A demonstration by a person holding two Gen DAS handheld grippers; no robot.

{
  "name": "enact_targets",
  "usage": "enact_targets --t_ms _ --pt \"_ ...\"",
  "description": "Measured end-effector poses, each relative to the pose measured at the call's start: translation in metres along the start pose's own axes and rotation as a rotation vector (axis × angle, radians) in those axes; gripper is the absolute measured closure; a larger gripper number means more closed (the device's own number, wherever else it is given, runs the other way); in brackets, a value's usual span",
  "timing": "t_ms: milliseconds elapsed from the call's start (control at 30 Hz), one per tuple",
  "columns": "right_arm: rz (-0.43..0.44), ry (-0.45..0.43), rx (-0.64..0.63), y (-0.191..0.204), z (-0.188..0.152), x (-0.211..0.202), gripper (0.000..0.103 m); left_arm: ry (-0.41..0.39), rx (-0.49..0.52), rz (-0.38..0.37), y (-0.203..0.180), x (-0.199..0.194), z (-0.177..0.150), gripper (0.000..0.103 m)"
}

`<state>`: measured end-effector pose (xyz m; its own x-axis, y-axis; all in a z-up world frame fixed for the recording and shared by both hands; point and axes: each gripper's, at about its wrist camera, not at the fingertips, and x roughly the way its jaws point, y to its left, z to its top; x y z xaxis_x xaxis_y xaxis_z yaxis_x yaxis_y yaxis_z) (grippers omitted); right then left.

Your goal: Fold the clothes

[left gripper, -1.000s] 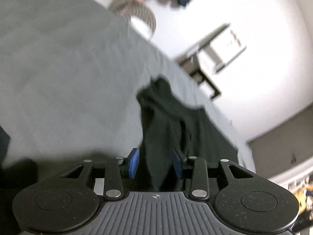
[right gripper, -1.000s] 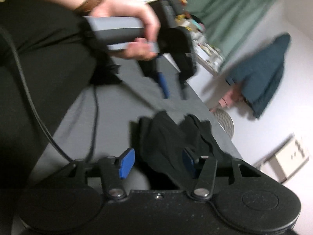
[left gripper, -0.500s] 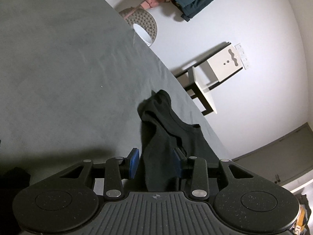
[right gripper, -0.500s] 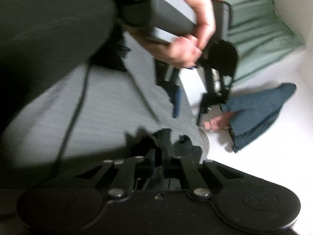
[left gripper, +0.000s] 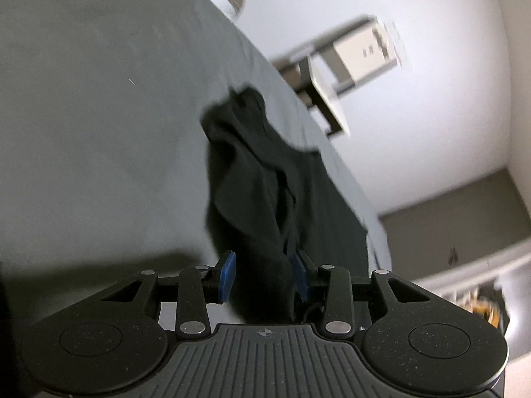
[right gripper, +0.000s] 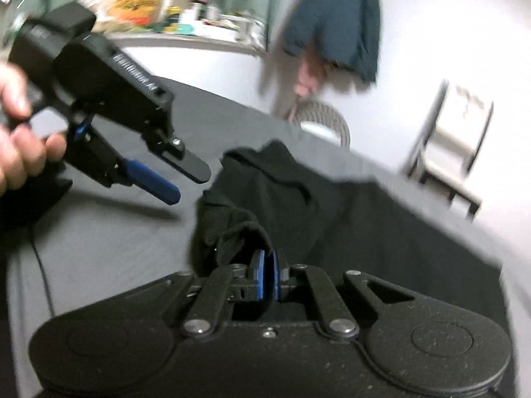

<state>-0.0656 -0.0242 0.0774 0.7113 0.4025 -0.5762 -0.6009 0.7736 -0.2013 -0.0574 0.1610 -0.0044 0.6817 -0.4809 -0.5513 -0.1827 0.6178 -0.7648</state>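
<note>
a person's hand [right gripper: 16, 142] grips the handle of the left claw [right gripper: 192, 182] at the left edge of the right wrist view, fingers curled round it, the claw angled down toward a grey bed cover [right gripper: 109, 242]. its two fingers are spread apart, holding nothing there. in its own view, the left claw [left gripper: 264, 277] shows its blue pads apart with a fold of the black garment [left gripper: 262, 179] hanging between them; whether cloth touches the pads is unclear.

the right claw [right gripper: 266, 277] has its blue pads pressed together, clamped on an edge of the black garment [right gripper: 298, 205], which bunches up just ahead of it and spreads away to its right across the bed.

beyond the bed, ahead of the right claw, stand a woven basket [right gripper: 327, 122], a white stool [right gripper: 454, 146] to the right and a dark blue garment [right gripper: 338, 23] hanging on the wall. a cluttered shelf [right gripper: 172, 16] lies far left. white lettering on the left claw's body is too blurred to read.
</note>
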Motion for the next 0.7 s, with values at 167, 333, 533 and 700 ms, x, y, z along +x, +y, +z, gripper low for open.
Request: enact_targets --t_ms 167,333,533,700 --pt "0.222 -0.064 -0.010 0.001 -0.013 -0.033 0.097 0.029 0.013 0.012 -0.002 0.005 -0.001 0.065" --pt "0.381 -0.093 0.025 0.014 -0.012 -0.049 0.098 0.053 0.001 0.035 0.000 0.008 -0.001 0.065" --pt "0.211 0.067 0.313 -0.023 -0.006 -0.019 0.096 0.048 -0.022 0.061 0.006 0.007 -0.001 0.065" --pt "0.093 0.077 0.127 -0.015 -0.008 -0.014 0.089 0.061 -0.014 0.045 0.006 0.008 -0.001 0.065"
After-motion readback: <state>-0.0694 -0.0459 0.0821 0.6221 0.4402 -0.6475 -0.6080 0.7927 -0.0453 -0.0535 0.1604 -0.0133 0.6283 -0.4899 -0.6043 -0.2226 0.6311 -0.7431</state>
